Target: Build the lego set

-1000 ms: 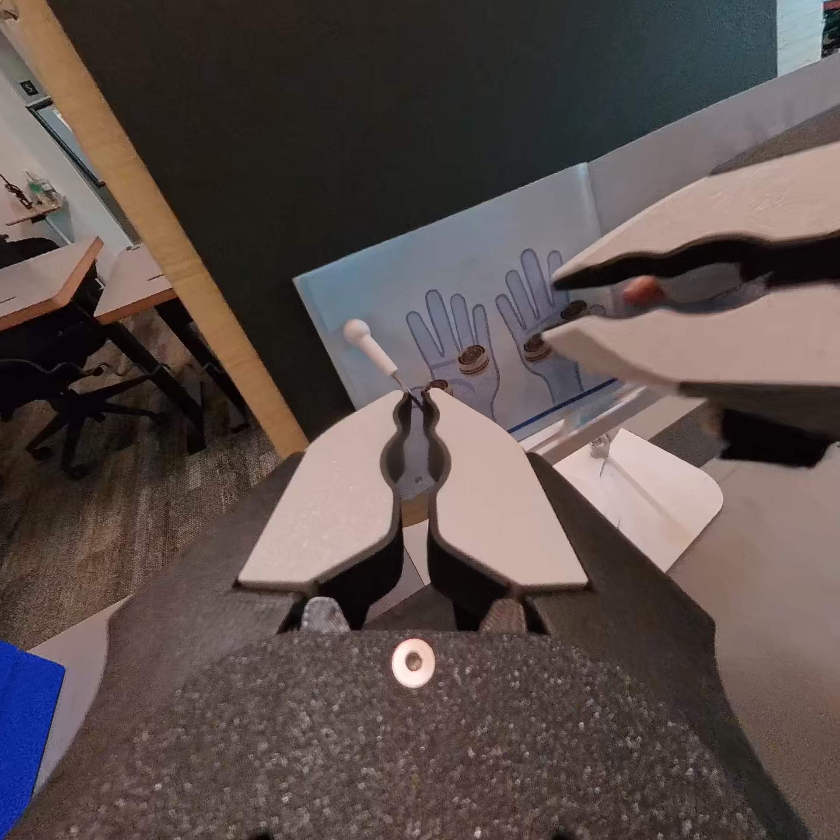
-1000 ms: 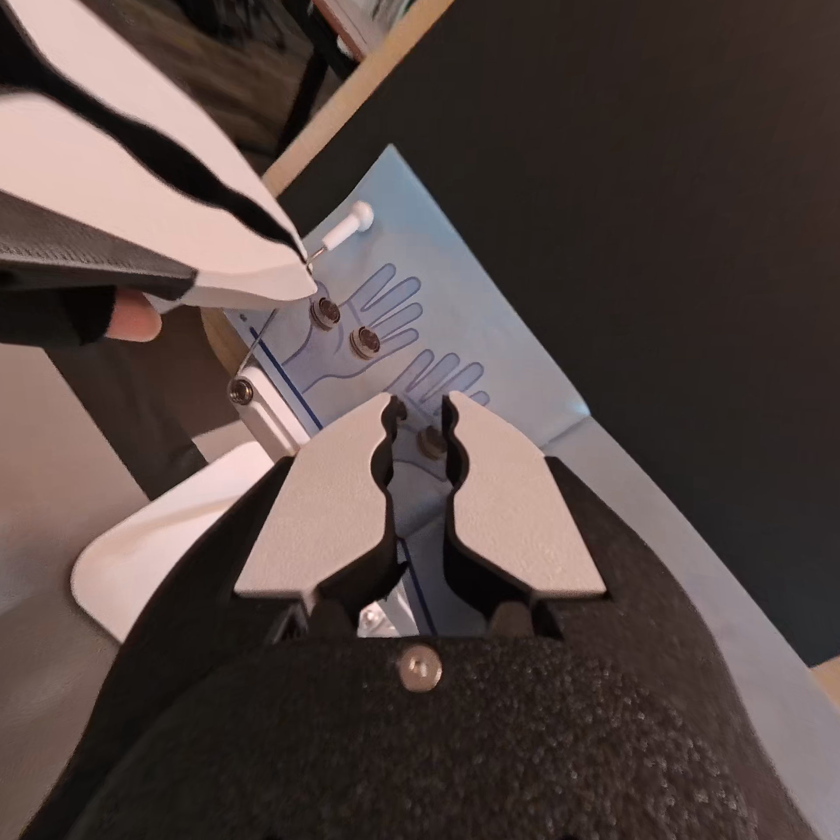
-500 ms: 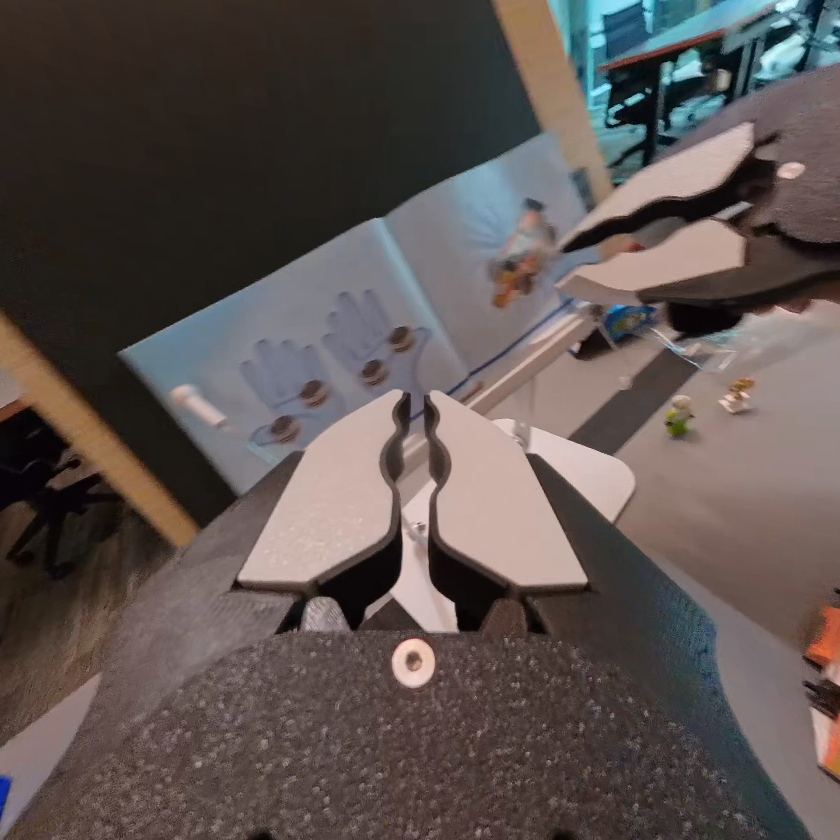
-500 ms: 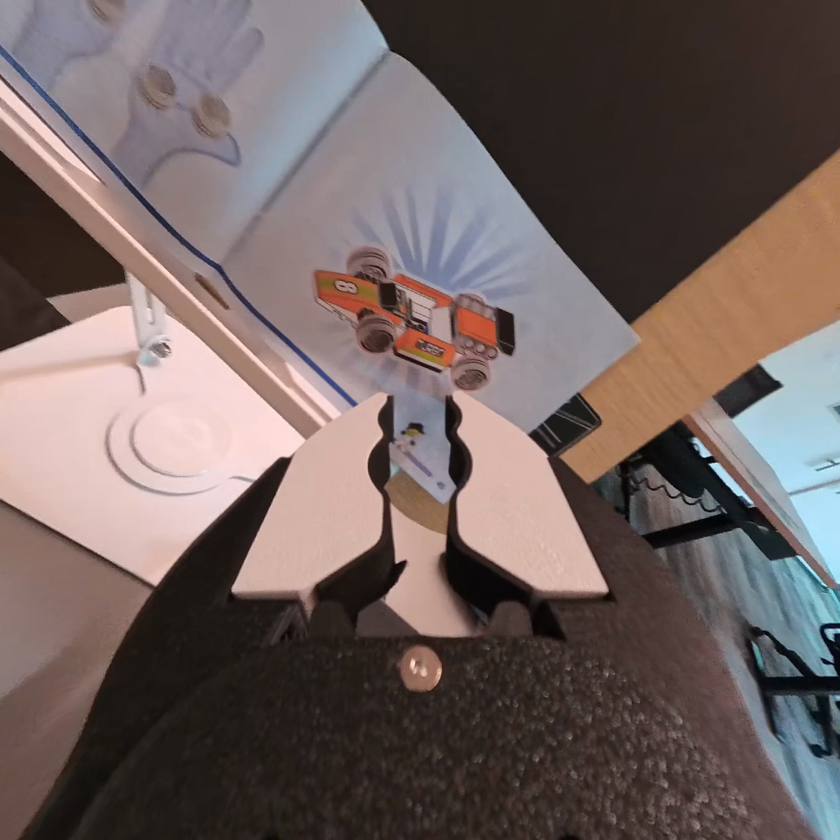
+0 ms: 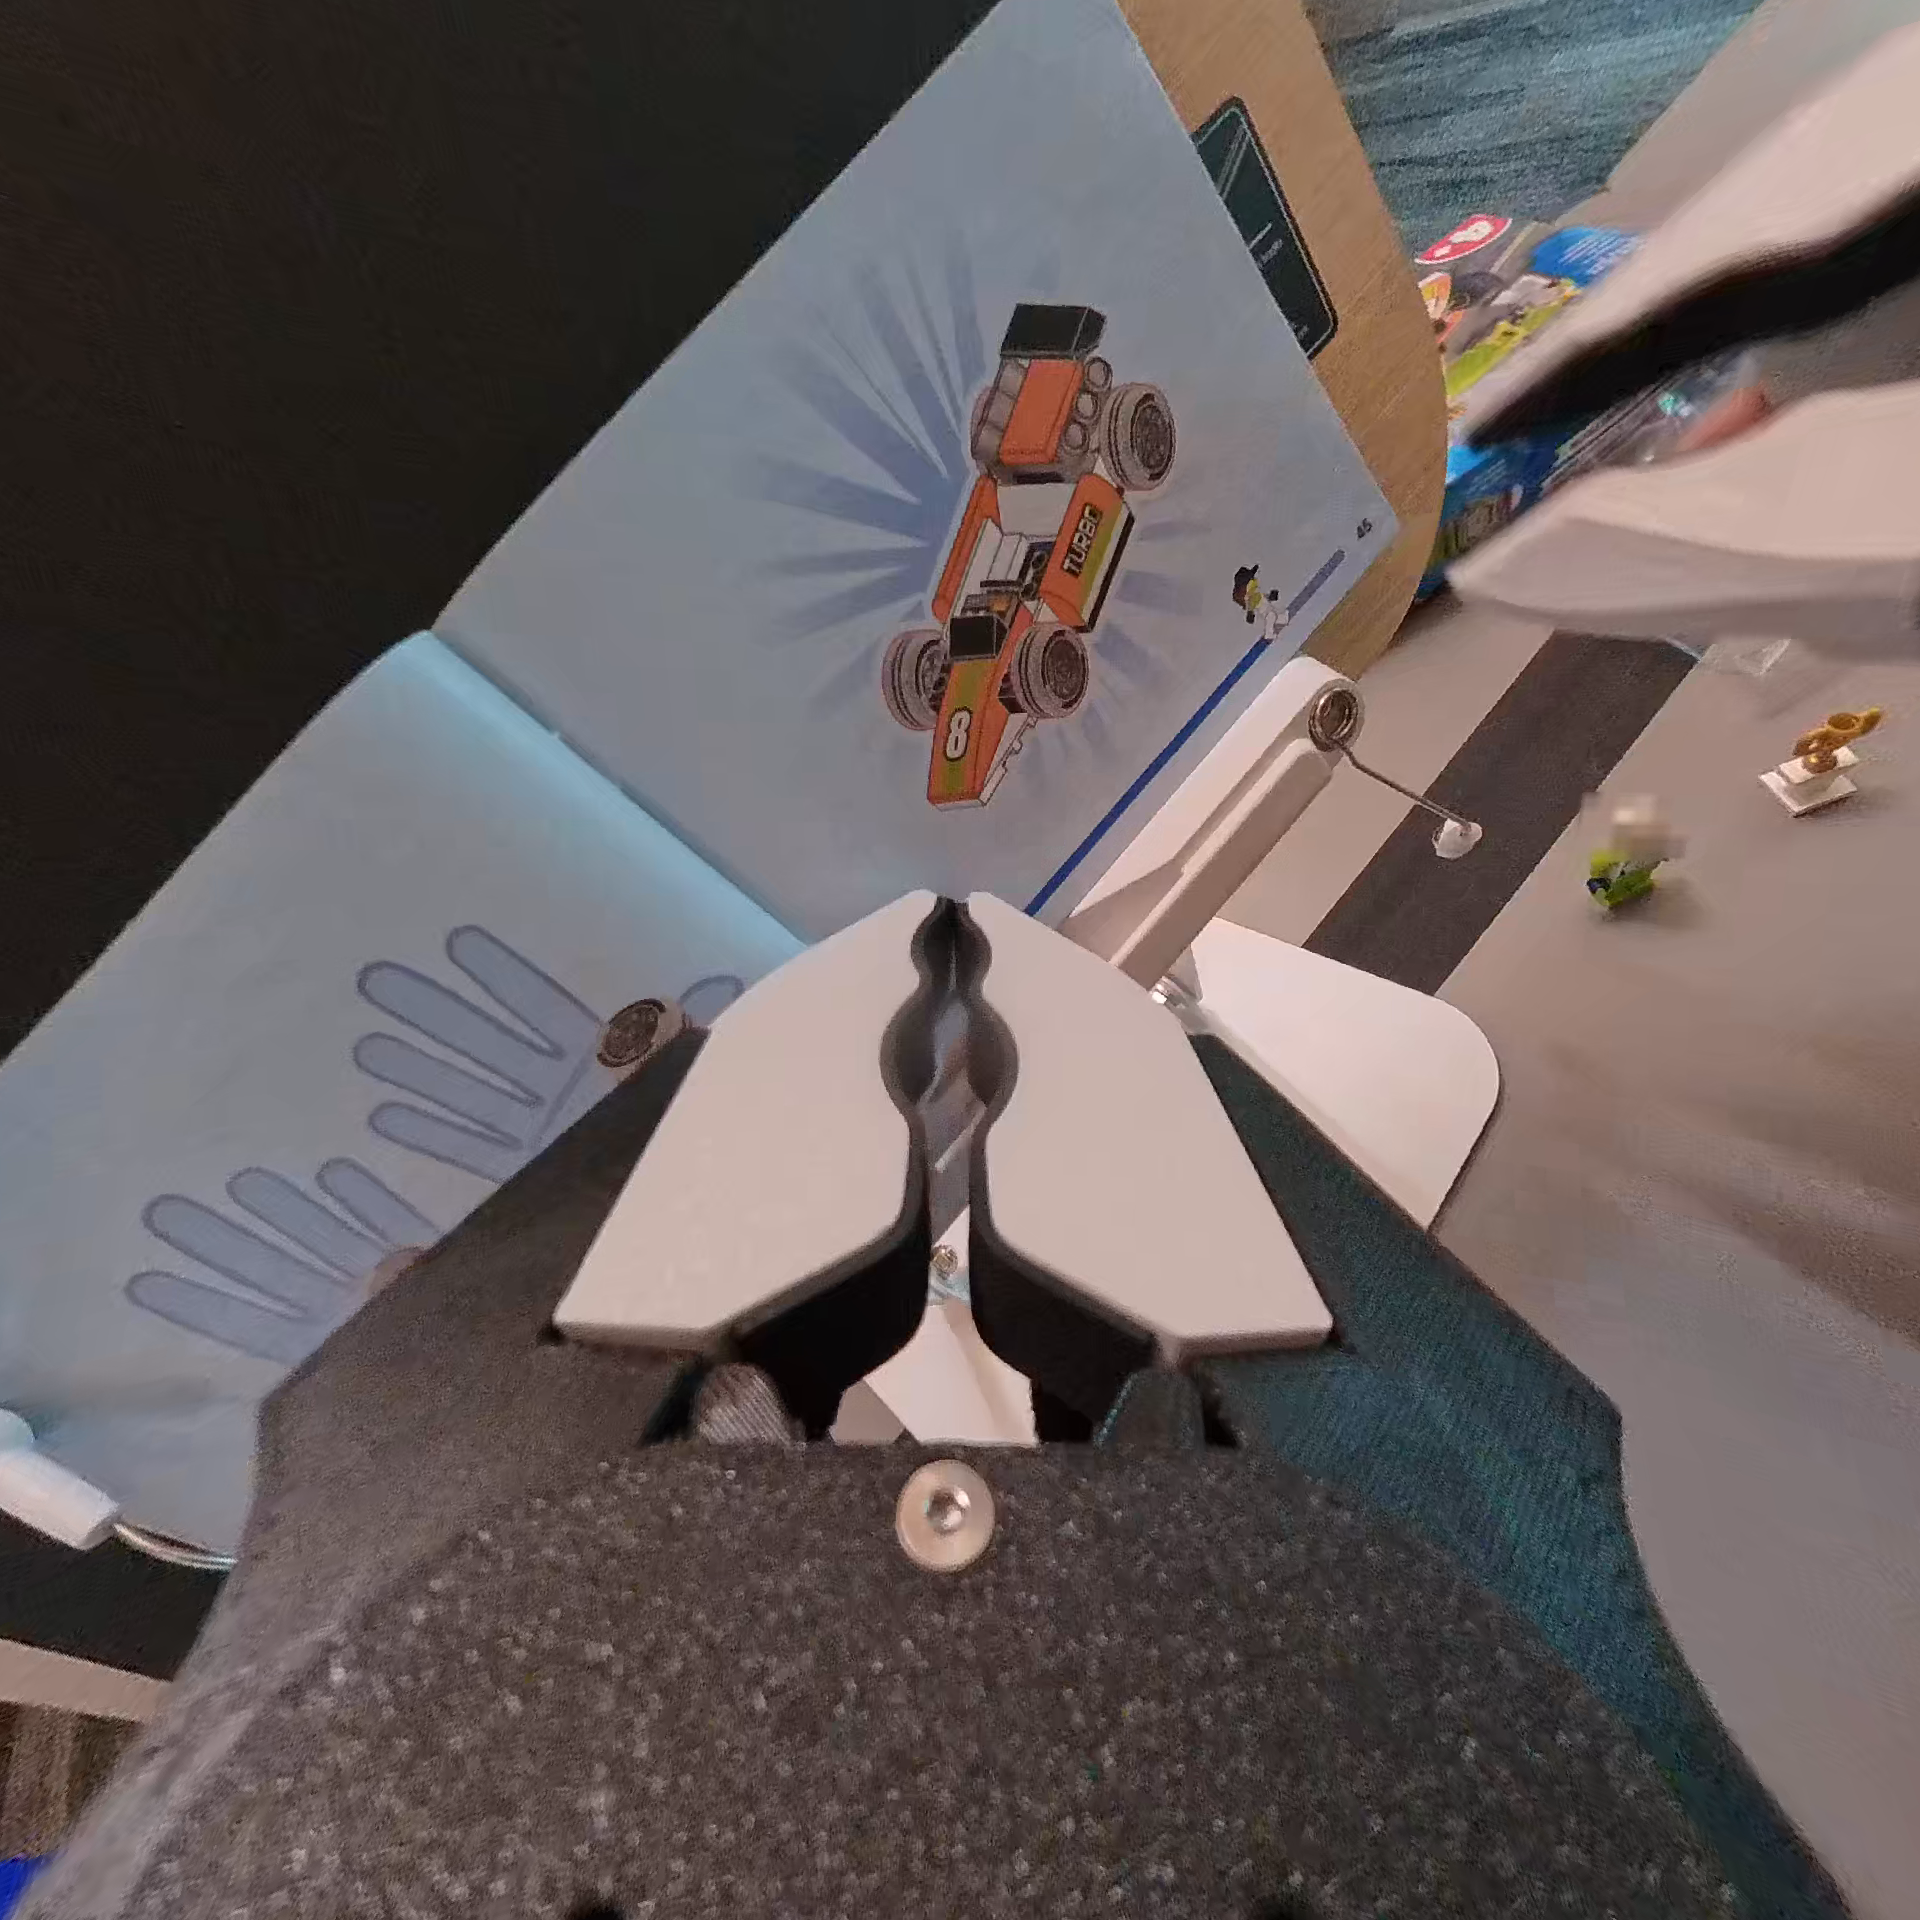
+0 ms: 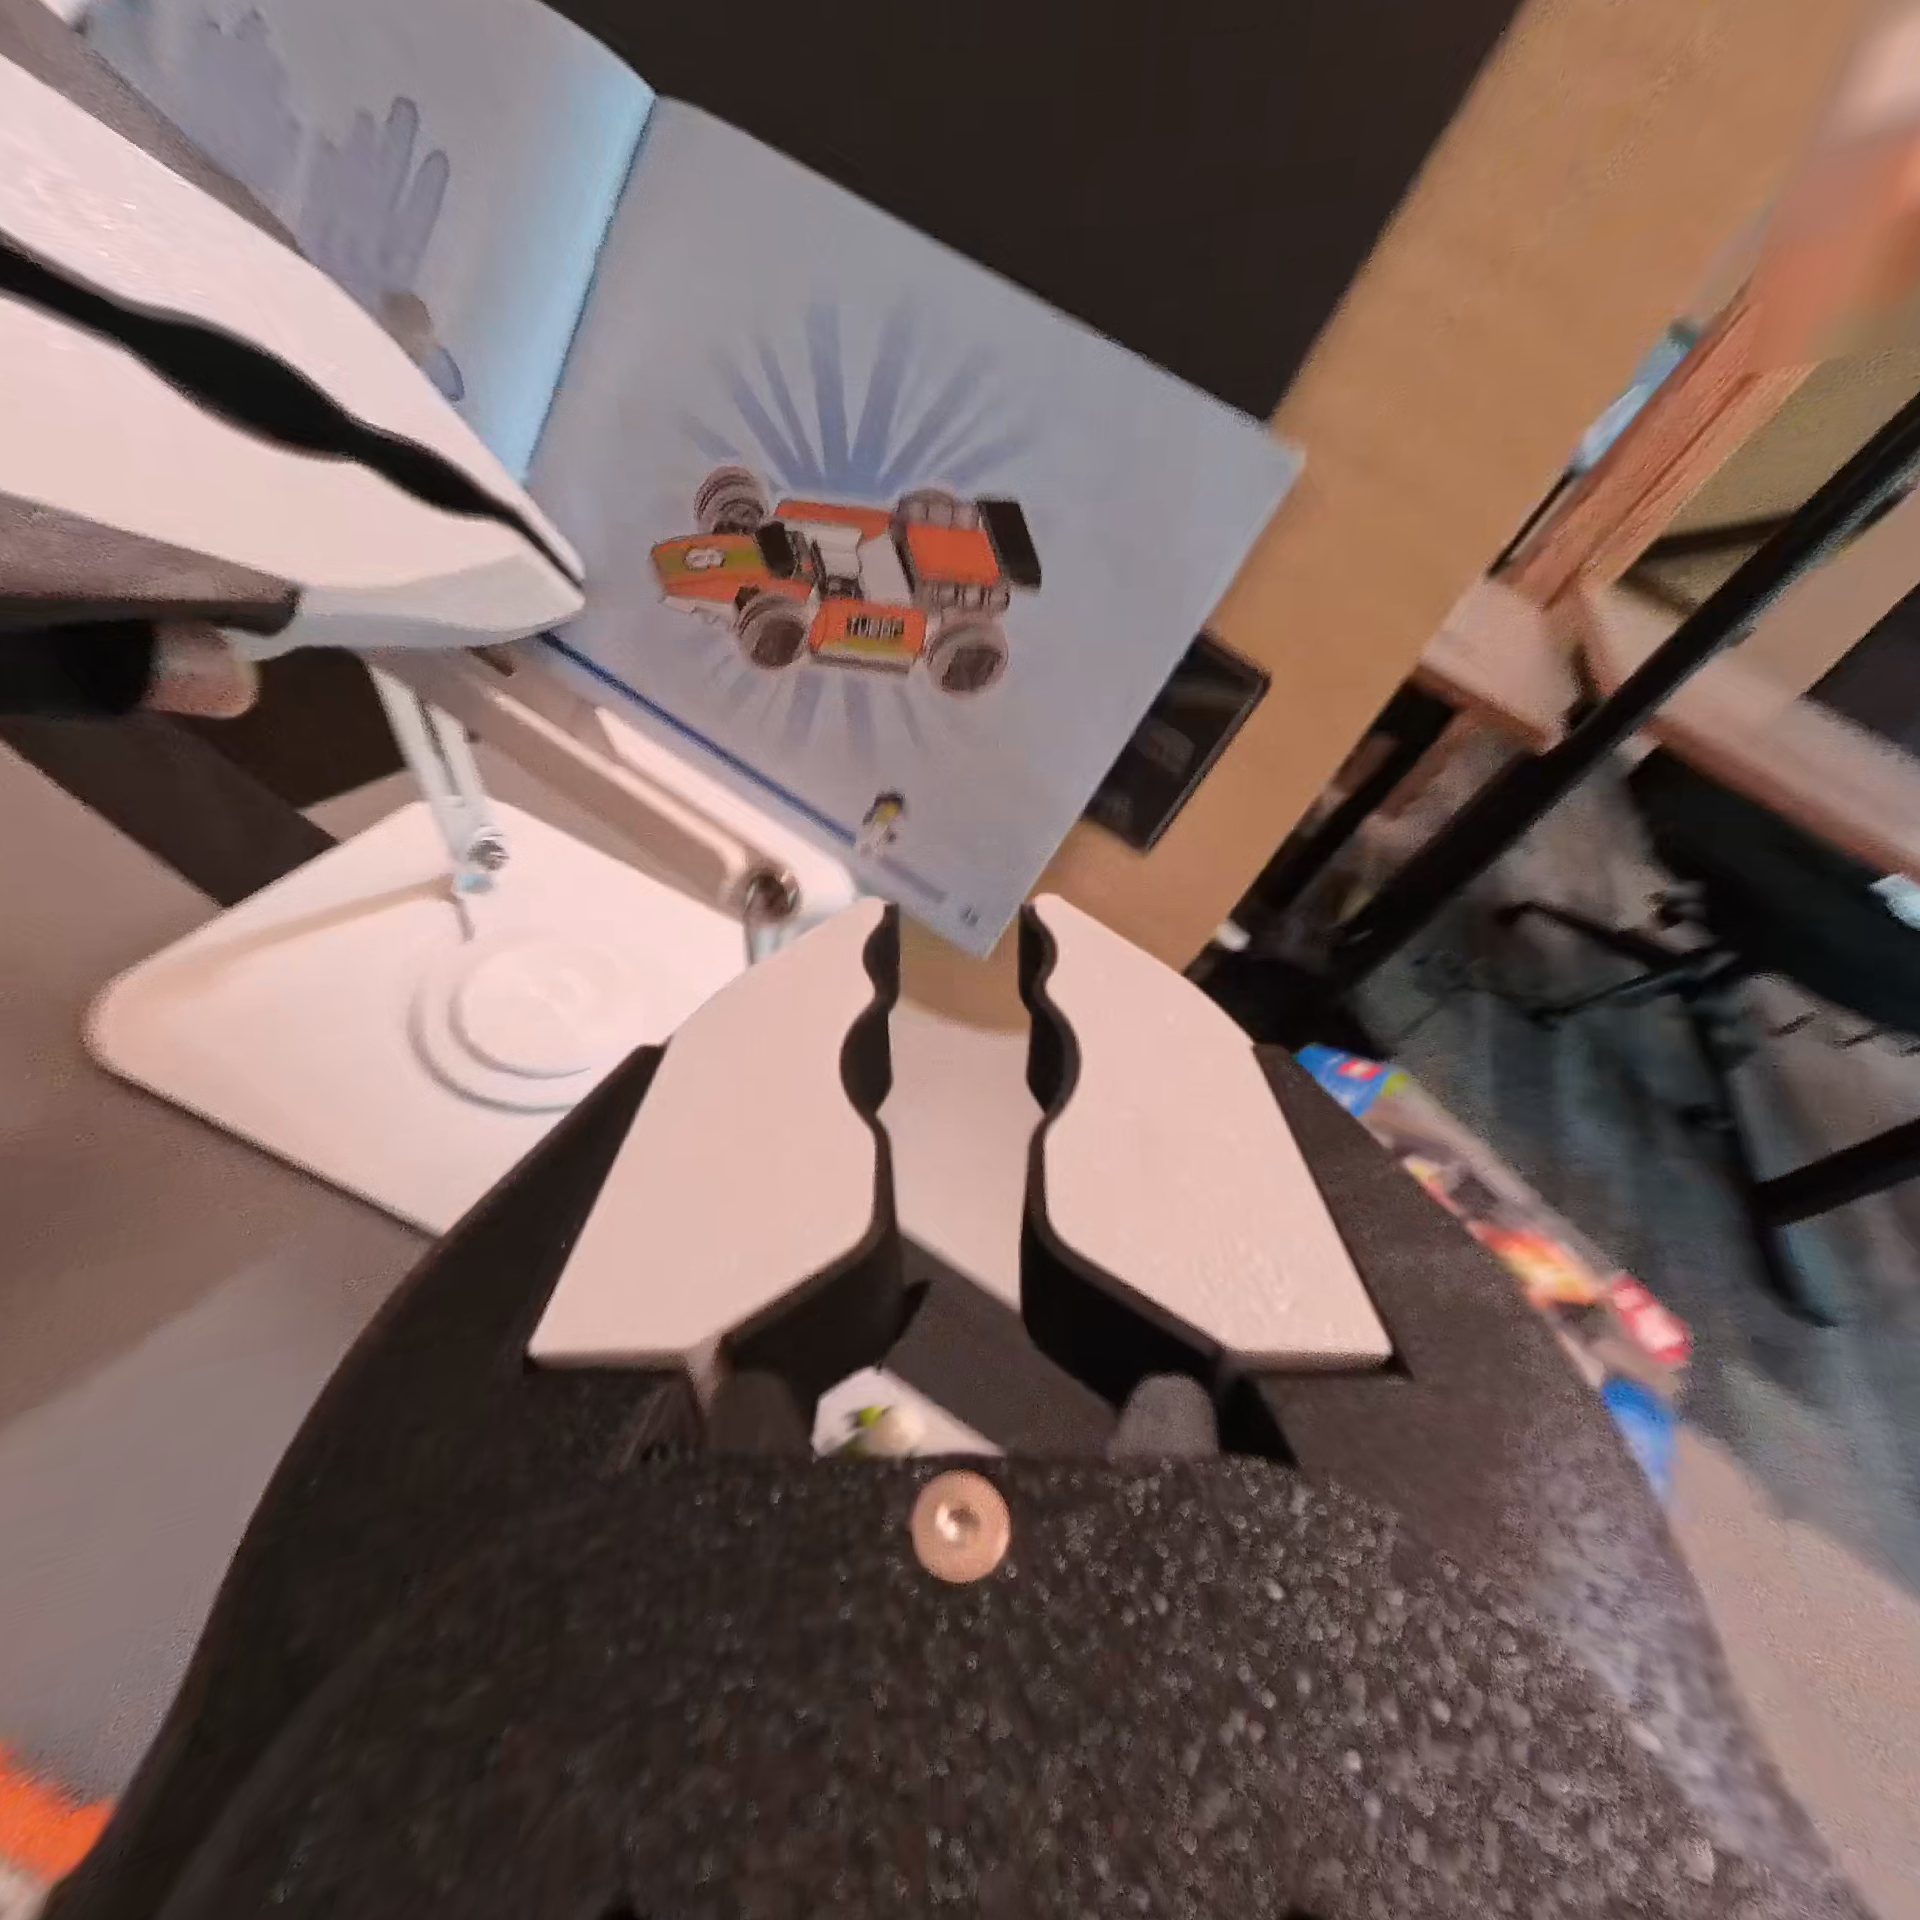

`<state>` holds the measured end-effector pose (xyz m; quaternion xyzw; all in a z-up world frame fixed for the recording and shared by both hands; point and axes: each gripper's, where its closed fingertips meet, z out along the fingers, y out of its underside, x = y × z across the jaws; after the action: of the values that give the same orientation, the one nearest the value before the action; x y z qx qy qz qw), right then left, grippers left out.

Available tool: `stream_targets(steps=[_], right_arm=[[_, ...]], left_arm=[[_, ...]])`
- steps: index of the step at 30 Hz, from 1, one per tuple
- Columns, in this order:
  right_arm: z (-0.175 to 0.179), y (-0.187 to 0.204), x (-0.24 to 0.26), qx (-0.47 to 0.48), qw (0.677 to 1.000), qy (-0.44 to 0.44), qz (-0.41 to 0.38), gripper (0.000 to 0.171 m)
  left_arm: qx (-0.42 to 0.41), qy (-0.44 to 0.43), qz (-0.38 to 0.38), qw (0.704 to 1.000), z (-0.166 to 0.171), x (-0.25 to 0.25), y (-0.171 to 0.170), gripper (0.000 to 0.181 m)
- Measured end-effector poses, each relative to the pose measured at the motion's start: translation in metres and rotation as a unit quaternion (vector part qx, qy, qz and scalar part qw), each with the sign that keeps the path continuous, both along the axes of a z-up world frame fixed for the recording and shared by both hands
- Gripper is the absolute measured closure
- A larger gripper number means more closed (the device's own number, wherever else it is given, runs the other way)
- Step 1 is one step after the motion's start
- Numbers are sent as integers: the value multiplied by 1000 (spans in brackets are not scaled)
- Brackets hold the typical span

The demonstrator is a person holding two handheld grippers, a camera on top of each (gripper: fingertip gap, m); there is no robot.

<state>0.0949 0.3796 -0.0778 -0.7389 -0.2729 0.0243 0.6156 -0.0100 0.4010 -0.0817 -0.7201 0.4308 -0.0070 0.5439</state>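
An open instruction booklet [image 5: 727, 582] leans on a white stand; its right page shows an orange race car. My left gripper [image 5: 948, 906] is shut and empty, its tips just before the booklet's lower edge. My right gripper [image 6: 956, 925] is open and empty, pointing at the booklet's [image 6: 914, 436] lower right corner. The left gripper [image 6: 566, 587] also shows shut at the upper left of the right wrist view. The right gripper [image 5: 1465, 494] shows blurred at the upper right of the left wrist view. A green minifigure [image 5: 1626, 857] and a gold trophy piece [image 5: 1823, 769] stand on the grey table.
The stand's white base [image 5: 1361, 1070] lies under the booklet and also shows in the right wrist view [image 6: 312, 997]. A colourful set box [image 5: 1507, 312] lies behind, also along the table edge [image 6: 1558, 1278]. A wooden post [image 6: 1455, 416] rises behind. An orange piece [image 6: 42, 1829] is at bottom left. Left tips to right tips: about 11 cm. To the gold trophy piece [image 5: 1823, 769]: right tips about 20 cm, left tips about 30 cm.
Both views have swung right, from the booklet's left page with the hand drawings to the right page with the car. The left gripper stays shut, the right stays open.
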Motion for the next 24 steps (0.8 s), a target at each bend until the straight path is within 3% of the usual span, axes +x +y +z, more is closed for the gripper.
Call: stream_targets(steps=[3,8,10,12,15,18,21,24], right_arm=[[-30,-17,1,-20,1000,16,10,149],[-67,-9,-13,25,994,-101,18,146],[-68,-1,-19,47,989,-140,17,148],[-61,3,-18,74,982,-176,4,168],[-46,4,2,94,966,-239,-30,170],[-20,2,14,141,914,-377,-51,168],[1,8,14,185,829,-525,-58,166],[17,13,5,225,756,-613,-42,165]], left_arm=[[2,3,1,1000,0,0,0,181],[2,11,7,1000,1,1,0,181],[3,11,7,1000,1,1,0,181],[4,11,7,1000,1,1,0,181],[-3,4,8,1000,2,2,0,181],[-5,3,7,1000,2,2,0,181],[-7,3,7,1000,2,2,-1,181],[-10,-4,2,1000,2,3,-1,181]])
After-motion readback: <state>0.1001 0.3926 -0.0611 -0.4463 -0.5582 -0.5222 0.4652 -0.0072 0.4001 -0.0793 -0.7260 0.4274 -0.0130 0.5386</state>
